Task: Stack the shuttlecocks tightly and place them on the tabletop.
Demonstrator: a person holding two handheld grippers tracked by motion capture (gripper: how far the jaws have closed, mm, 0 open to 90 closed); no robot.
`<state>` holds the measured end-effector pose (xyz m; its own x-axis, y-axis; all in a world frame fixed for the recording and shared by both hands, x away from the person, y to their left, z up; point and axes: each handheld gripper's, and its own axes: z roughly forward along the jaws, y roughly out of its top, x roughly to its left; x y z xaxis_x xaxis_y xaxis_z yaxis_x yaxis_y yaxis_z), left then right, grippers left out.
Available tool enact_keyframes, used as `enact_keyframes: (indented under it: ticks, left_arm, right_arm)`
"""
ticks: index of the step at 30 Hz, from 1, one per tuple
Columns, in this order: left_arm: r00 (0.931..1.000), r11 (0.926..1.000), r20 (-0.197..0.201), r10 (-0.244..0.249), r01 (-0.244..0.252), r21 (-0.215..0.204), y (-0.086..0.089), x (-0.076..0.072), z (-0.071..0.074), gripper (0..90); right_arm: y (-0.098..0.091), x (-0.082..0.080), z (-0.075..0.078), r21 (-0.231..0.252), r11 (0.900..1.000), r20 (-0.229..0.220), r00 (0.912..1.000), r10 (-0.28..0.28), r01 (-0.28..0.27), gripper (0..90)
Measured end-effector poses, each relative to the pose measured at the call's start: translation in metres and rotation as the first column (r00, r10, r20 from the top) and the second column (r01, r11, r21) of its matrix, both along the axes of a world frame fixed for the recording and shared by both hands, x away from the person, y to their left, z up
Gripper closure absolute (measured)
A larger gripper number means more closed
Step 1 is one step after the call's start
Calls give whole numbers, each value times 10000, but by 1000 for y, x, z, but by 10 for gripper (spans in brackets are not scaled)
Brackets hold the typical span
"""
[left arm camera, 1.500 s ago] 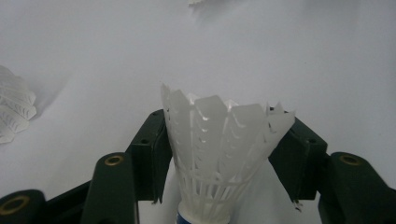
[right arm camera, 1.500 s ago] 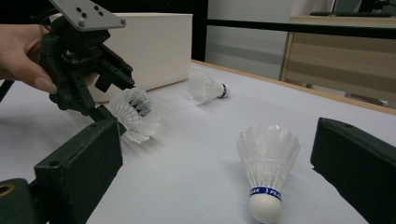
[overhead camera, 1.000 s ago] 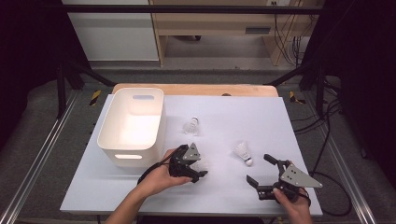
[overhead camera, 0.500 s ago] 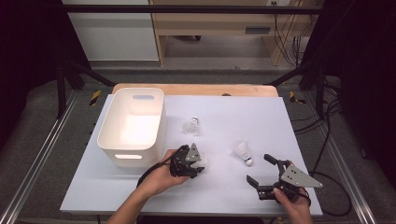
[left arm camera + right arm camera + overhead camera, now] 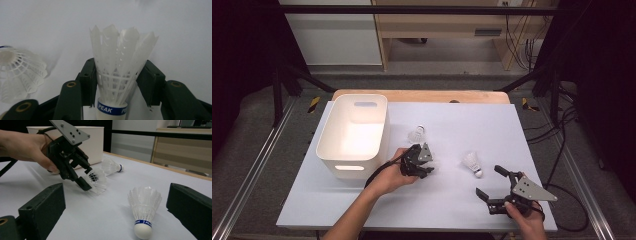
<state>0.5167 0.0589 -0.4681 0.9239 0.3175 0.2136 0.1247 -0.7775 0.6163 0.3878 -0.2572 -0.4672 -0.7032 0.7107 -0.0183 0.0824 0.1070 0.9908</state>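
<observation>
Left gripper view looks along the left gripper [image 5: 113, 87], whose jaws press on either side of a shuttlecock [image 5: 120, 72] — feathers up, a blue band marked PEAK on its cork at the bottom edge. A second shuttlecock [image 5: 18, 72] lies on its side just to the left in that view, on the white table [image 5: 175, 30]. Seen from the right gripper view, the left gripper [image 5: 86, 178] hangs from a hand [image 5: 27, 146] and clamps the feather skirt of its shuttlecock [image 5: 97, 180] just above the table, with the second one [image 5: 111, 166] lying behind it and a white bin [image 5: 96, 142] farther back. The right gripper [image 5: 117, 205] is spread wide, its jaws standing well to either side of a third shuttlecock [image 5: 144, 212], which rests on the table with its cork toward the camera — touched by neither jaw. From the high view, the left gripper [image 5: 424, 167] sits near the table's middle beside the bin [image 5: 327, 145], the second shuttlecock [image 5: 417, 134] just beyond it; the third [image 5: 473, 163] lies between the two grippers, and the right gripper [image 5: 491, 182] is near the front right corner.
</observation>
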Motion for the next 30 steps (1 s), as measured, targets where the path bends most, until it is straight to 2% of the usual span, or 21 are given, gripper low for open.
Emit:
enact_keyframes:
  ticks: [8,11,15,30]
  left_arm:
    - [9999,9997,-146,-42,39,-256,-1,-3,2,383]
    - [9997,9991,-166,191,-198,-379,-2,-2,2,285]
    - [9989,9976,-329,326,-346,-608,-2,-1,2,223]
    - [9975,9948,-446,551,-586,-828,-3,0,1,187]
  right_arm:
    - [-1,0,1,12,10000,-17,10000,-2,2,27]
    - [0,0,0,7,10000,-3,10000,11,-11,27]
    - [0,0,0,-8,10000,-24,10000,45,-45,27]
    - [0,0,0,-42,10000,-7,10000,70,-70,27]
